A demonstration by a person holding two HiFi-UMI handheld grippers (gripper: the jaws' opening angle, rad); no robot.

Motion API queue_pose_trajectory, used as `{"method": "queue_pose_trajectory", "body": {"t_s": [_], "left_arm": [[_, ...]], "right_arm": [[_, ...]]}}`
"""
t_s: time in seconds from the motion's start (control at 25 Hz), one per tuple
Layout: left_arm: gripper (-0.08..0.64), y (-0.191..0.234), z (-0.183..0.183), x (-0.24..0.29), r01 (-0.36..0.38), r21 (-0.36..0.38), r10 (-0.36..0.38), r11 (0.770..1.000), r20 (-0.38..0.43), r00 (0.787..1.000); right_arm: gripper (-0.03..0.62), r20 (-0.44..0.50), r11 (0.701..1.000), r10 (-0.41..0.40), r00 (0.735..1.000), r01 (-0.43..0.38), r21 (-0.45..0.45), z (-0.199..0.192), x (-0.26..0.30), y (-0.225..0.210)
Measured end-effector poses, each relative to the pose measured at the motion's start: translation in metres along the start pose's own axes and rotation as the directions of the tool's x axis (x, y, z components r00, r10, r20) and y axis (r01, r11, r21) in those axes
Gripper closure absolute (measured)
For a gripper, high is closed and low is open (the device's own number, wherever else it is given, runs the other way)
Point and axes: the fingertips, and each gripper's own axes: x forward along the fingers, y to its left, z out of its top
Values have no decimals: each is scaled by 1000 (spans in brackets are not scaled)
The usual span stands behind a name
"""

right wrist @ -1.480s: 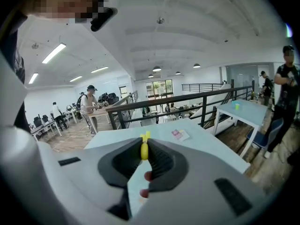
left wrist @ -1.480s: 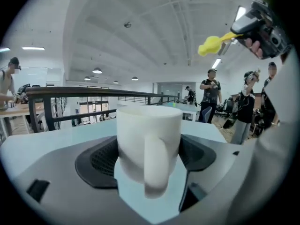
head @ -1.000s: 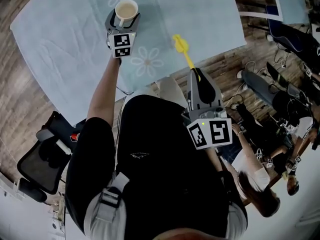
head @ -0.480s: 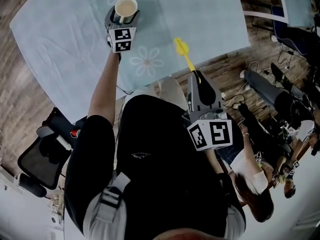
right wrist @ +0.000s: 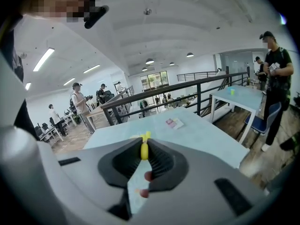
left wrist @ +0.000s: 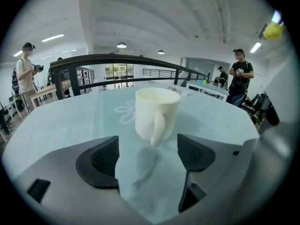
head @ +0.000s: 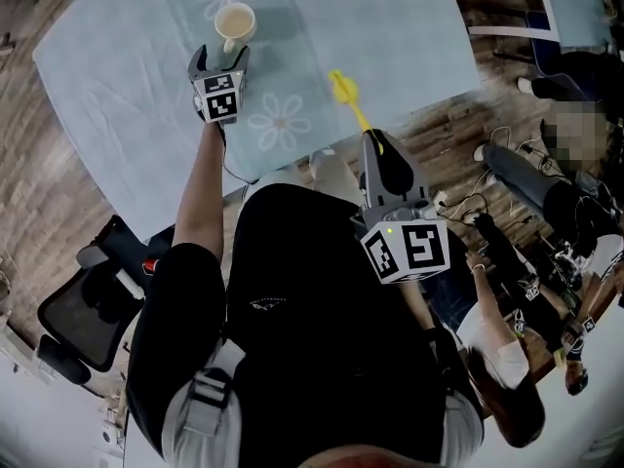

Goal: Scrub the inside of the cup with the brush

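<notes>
Jaws of the left gripper (left wrist: 147, 153) stand wide apart with only bare cloth between them. The cup (left wrist: 157, 114) sits upright on the table just beyond their tips, at 12 o'clock, not touching either one. Its handle faces back toward the gap. The gripper seems lined up to steady the cup by the handle or body, so that it will not slide during scrubbing.

The right gripper (right wrist: 143, 161) has its jaws closed on the thin yellow handle of the brush (right wrist: 144, 150). In the head view the brush juts toward 11 o'clock over the near table (head: 117, 57) edge, its bristle end well apart from the cup at about 4 o'clock of it. It is held by the tail, probably for reach into the cup.

No brand or wording is readable: the cup is plain, and print on a small card (right wrist: 174, 122) is too small.
</notes>
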Motion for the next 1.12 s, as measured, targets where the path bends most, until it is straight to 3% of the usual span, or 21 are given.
{"method": "queue_pose_trajectory", "body": {"t_s": [0.12,0.2,0.32,0.4,0.56,0.84,1.0,1.12], "left_arm": [[189,-6,-1,-27,-15,14,15,1000,8,1000],[311,-11,3,-46,-59,47,57,997,40,998],[366,-28,14,-72,-91,92,82,992,92,992],[460,-46,25,-92,-108,108,93,988,139,986],[533,-97,60,-142,-58,97,32,994,252,967],[546,-184,147,-244,60,60,-81,996,473,878],[546,-230,174,-287,131,74,-150,989,539,829],[546,-266,177,-307,172,86,-190,981,559,807]], "right_arm": [[552,21,1000,21,1000,-21,1,-1,-9,-4],[552,30,999,36,999,-35,-4,-2,-14,-7],[552,47,998,62,997,-62,-15,1,-21,-13],[552,61,997,76,995,-75,-21,3,-27,-20],[552,90,994,104,990,-101,-41,5,-39,-32],[552,158,987,156,975,-146,-70,11,-59,-50],[552,198,984,169,966,-155,-82,11,-76,-60],[552,226,984,171,959,-155,-85,7,-90,-71]]}}
